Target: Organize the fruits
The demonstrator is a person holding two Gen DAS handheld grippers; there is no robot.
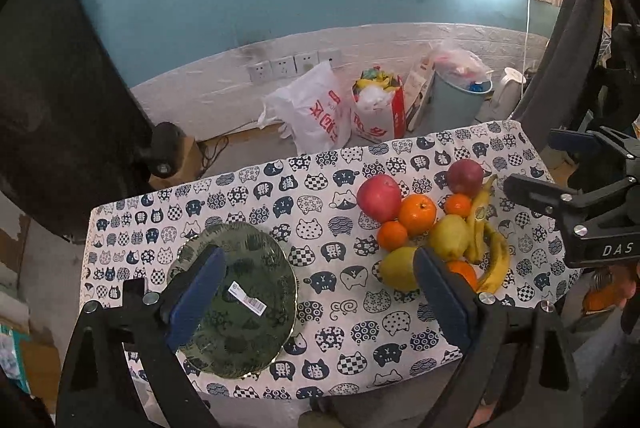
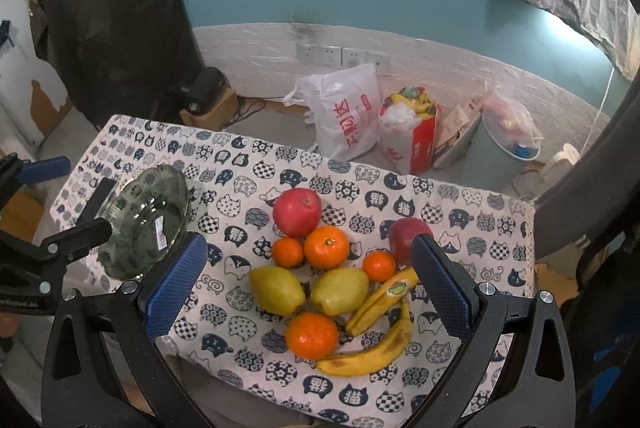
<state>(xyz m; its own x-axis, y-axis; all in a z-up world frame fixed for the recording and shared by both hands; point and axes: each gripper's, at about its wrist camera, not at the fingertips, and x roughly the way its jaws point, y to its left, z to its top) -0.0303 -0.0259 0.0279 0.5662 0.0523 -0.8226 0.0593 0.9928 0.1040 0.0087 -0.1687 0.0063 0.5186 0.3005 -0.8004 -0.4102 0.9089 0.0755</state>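
On the cat-print cloth, bananas pointing roughly toward camera, both hand-held grippers released.

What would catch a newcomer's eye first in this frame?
A bright pile of fruit sits on the cat-print tablecloth: red apples, oranges, yellow-green pears and bananas bunched together. To its left lies a dark green glass plate with a barcode sticker, nothing on it. Both grippers hang open above, left gripper and right gripper.

Glossy green glass plate under left tongs; matt cat-print cloth over desk; tongs' pads textured blue rubber, arms black plastic w/ metal screws.
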